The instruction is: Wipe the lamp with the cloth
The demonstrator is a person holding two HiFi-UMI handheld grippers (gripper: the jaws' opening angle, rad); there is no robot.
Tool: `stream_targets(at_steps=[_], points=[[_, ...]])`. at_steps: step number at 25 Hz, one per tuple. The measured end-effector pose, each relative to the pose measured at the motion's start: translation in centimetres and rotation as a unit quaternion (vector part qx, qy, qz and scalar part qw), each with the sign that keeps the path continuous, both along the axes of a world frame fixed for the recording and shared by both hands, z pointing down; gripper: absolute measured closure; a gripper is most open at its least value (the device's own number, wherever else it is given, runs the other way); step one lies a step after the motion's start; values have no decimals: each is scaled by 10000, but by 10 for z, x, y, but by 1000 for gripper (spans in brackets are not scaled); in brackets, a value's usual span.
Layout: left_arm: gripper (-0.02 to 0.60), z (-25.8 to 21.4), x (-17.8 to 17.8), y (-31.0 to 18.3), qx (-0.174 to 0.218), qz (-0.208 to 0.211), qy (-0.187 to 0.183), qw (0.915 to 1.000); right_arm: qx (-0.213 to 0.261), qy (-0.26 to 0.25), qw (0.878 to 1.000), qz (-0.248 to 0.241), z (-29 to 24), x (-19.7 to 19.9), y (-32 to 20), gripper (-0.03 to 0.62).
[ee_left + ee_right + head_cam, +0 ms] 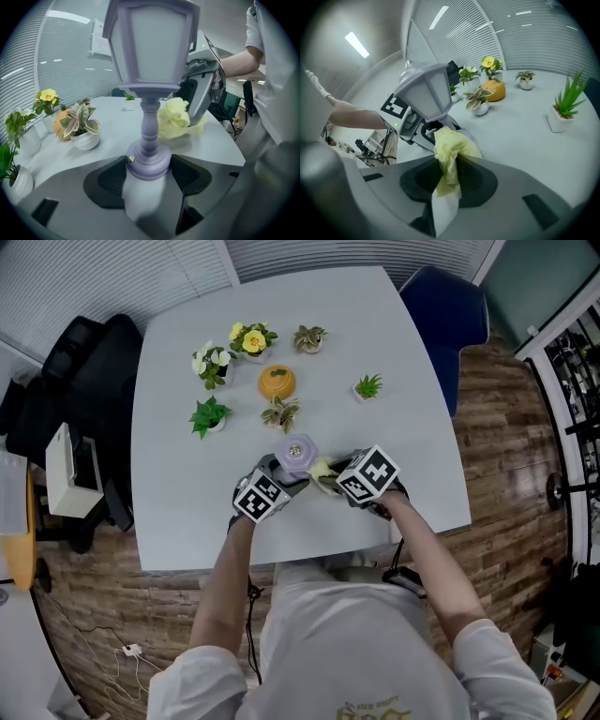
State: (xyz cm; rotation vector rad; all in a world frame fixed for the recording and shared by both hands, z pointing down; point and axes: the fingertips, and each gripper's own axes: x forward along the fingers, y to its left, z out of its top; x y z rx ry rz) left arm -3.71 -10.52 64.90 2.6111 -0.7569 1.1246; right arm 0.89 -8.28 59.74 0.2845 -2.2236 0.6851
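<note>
Lilac lamp [149, 70], pale yellow cloth [451, 149], black-and-white checked marker cubes [375, 472].

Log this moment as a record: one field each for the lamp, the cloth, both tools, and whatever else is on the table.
lamp: lilac, lantern-shaped, upright on the table
cloth: yellow, bunched, close beside the lamp's stem; contact unclear
left tool: shut on the lamp's round base
right tool: shut on the cloth
other items: small potted plants and an orange ornament, farther back
</note>
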Motion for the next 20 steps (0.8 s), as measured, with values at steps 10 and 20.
stream_targets(at_steps=[10, 20], points=[[278, -24, 0, 8, 37, -643, 628, 9959, 784, -649, 9855, 1356, -60, 46, -18, 497], [389, -130, -32, 41, 1001, -2112, 1891, 9537, 2114, -1587, 9130, 3106, -148, 75, -18, 496]])
